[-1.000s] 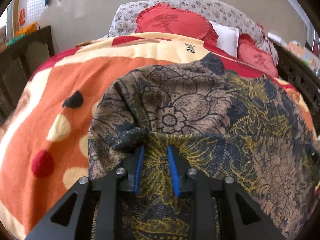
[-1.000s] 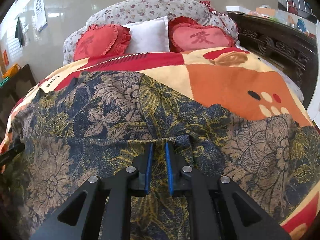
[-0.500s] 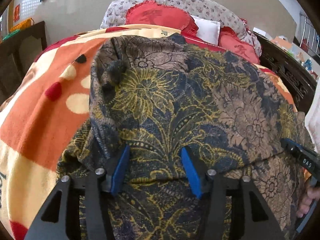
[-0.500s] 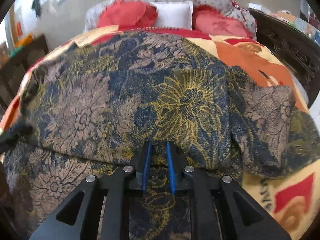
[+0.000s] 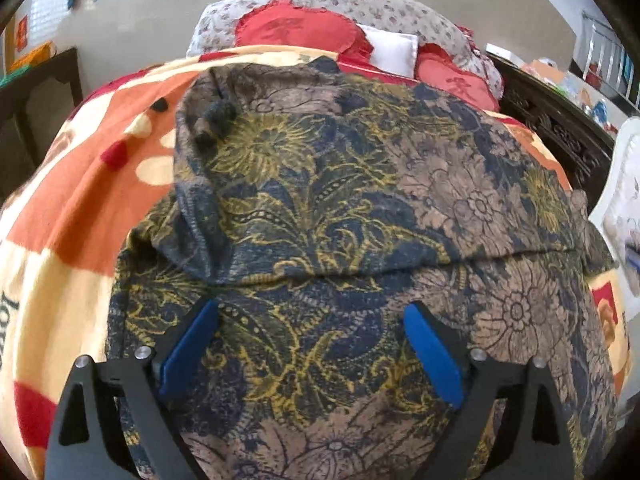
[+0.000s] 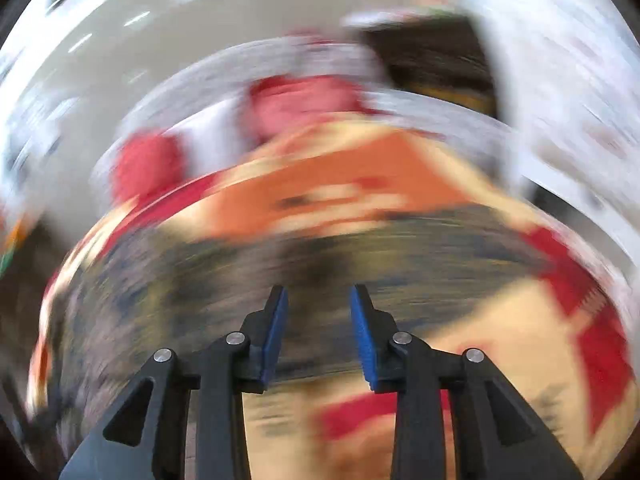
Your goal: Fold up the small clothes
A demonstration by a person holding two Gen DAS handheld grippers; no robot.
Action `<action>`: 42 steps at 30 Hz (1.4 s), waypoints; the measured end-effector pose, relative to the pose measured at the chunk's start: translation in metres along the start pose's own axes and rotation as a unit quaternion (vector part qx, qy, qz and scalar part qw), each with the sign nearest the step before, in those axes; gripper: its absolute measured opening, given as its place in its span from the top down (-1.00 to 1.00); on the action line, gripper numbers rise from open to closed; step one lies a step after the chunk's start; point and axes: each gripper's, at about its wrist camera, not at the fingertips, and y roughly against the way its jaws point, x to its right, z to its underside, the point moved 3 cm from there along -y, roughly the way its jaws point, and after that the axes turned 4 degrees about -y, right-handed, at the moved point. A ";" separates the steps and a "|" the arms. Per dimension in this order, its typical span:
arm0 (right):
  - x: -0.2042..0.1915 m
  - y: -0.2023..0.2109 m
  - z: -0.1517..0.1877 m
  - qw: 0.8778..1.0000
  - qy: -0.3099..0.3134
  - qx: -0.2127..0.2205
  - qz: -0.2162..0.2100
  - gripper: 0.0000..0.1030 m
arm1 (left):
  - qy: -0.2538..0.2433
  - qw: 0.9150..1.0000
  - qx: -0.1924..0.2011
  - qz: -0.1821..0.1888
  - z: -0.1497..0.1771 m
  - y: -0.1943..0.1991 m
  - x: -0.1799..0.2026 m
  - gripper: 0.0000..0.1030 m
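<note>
Jaws on the left gripper (image 5: 310, 340) stand wide and are opening, blue pads (image 5: 188, 354) either side of the floral garment (image 5: 360, 208) with cloth showing between them but not pinched; jaws on the right gripper (image 6: 319, 334) stand partly apart and are opening too, nothing clamped between them; that view is smeared by motion, so whether it is over cloth or blanket is hard to say; garment lies on the orange and cream blanket (image 5: 80, 208) on the bed, top layer folded over the lower one, fold edge (image 5: 400, 268) running across just beyond the left pads; looks like the release after a fold; to do it well, let the pads clear the cloth fully before lifting, else the layer drags and the fold opens; left side of the top layer bunches near the blanket, probably needs smoothing before the next fold; farther back, a dark lump (image 5: 218, 114) sits on the garment's far corner, cannot tell what; beyond it red cushions (image 5: 296, 30) and a white pillow (image 5: 394, 46) against the wall.
</note>
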 end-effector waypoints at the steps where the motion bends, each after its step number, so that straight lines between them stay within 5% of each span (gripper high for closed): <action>1: 0.033 -0.003 -0.010 0.998 -0.059 -0.003 0.009 0.10 | 0.007 1.000 -0.004 0.002 0.000 -0.003 -0.003 -0.88; 4: 0.124 -0.023 -0.019 0.967 -0.253 -0.039 -0.015 0.10 | -0.001 1.000 -0.006 -0.011 -0.001 -0.005 0.002 -0.90; 7: 0.154 -0.039 -0.014 0.939 -0.333 -0.048 -0.068 0.10 | -0.010 1.000 -0.009 -0.024 -0.002 -0.007 0.004 -0.91; 12: 0.157 -0.061 -0.012 0.925 -0.366 -0.036 -0.096 0.00 | -0.006 1.000 -0.010 -0.025 -0.002 -0.008 0.003 -0.92; 17: 0.164 -0.070 -0.023 0.926 -0.363 -0.028 -0.102 0.05 | -0.007 1.000 -0.011 -0.026 -0.003 -0.009 0.003 -0.92; 18: 0.163 -0.073 -0.025 0.928 -0.357 -0.028 -0.097 0.12 | -0.007 1.000 -0.011 -0.026 -0.003 -0.009 0.003 -0.92; 20: 0.157 -0.074 -0.030 0.933 -0.342 -0.029 -0.108 0.61 | -0.007 1.000 -0.011 -0.026 -0.003 -0.009 0.003 -0.92; 27: 0.114 -0.005 -0.088 0.966 -0.233 0.054 -0.096 0.65 | -0.003 1.000 -0.008 -0.021 -0.003 -0.008 0.002 -0.92; 34: 0.031 0.088 -0.157 0.984 -0.081 0.124 -0.103 0.65 | 0.013 1.000 0.002 -0.001 -0.003 -0.005 -0.003 -0.92; 38: -0.045 0.091 -0.147 0.984 -0.006 0.106 -0.145 0.65 | 0.025 1.000 0.009 0.012 -0.003 -0.002 -0.007 -0.92; 42: -0.157 0.071 -0.098 0.972 0.092 0.053 -0.208 0.65 | 0.045 0.999 0.019 0.024 -0.001 0.003 -0.014 -0.92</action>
